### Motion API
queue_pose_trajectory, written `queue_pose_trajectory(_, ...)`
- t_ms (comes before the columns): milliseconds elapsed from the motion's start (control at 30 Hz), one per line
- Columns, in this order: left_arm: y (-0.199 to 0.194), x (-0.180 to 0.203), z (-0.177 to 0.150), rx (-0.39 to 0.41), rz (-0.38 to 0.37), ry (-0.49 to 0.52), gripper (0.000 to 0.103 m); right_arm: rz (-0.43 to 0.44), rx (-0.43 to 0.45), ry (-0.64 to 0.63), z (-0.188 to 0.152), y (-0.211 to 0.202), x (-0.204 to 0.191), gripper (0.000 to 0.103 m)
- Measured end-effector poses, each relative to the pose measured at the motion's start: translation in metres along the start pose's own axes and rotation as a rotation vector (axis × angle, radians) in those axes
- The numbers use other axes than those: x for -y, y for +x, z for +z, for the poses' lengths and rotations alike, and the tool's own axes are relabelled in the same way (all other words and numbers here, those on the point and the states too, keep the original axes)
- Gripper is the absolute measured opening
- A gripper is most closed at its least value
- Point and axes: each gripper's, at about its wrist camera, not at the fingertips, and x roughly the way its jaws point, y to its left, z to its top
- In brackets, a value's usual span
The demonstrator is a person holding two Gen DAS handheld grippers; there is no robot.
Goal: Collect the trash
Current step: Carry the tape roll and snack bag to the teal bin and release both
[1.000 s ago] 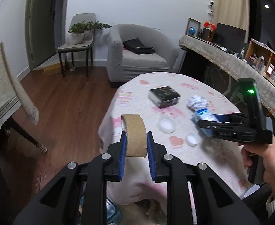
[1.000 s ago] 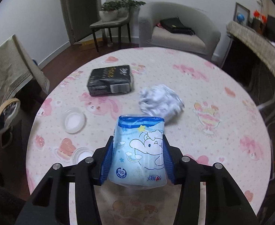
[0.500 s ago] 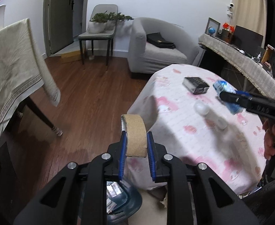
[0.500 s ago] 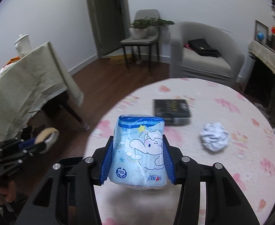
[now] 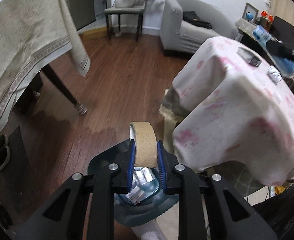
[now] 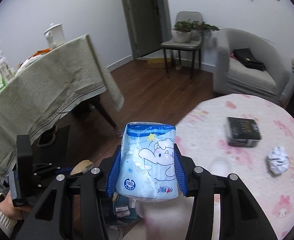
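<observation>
My left gripper (image 5: 145,152) is shut on a brown tape roll (image 5: 145,144) and holds it over a dark blue trash bin (image 5: 143,198) on the floor, which has wrappers inside. The tape roll also shows in the right wrist view (image 6: 83,165). My right gripper (image 6: 147,172) is shut on a blue tissue pack (image 6: 150,160) with a cartoon elephant, held above the edge of the round pink table (image 6: 247,200). The pack also shows in the left wrist view (image 5: 273,50). A crumpled paper ball (image 6: 278,160), a black box (image 6: 243,137) and a white lid (image 6: 220,165) lie on the table.
A table with a beige cloth (image 6: 46,92) stands to the left, with bottles and a white jar on it. A grey armchair (image 6: 247,64) and a chair with a plant (image 6: 185,38) stand at the back. Wooden floor (image 5: 111,84) lies between the tables.
Both grippers swung left, away from the pink table. The left gripper dropped toward the floor and now holds the tape roll over the bin. The right gripper follows with the tissue pack.
</observation>
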Motion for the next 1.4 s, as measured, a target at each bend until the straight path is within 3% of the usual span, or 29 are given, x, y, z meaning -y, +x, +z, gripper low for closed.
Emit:
queue_pose_trajectory(633,0.046,-0.049,-0.043,-0.192,0.056,-0.037,0.023,0.100,-0.088,-0.083,-0.001,0.053,-0.067,0.049)
queue_pose_trajectory(700,0.048,-0.054,-0.046,-0.201,0.062,-0.047,0.034,0.106,-0.094,-0.088,-0.002,0.056,-0.072,0.049)
queue_pose_trajectory(733,0.048,-0.057,-0.046,-0.197,0.064,-0.053,0.042,0.109,-0.098,-0.091,-0.002,0.059,-0.074,0.049)
queue_pose_trajectory(967,0.038,-0.068,-0.047,-0.176,0.072,-0.066,0.041,0.121,-0.144,-0.107,-0.008,0.079,-0.085,0.049)
queue_pose_trajectory(1400,-0.006,-0.094,-0.040,-0.049,0.066,-0.155,0.043,0.128,-0.277,-0.134,-0.034,0.136,-0.111,0.049)
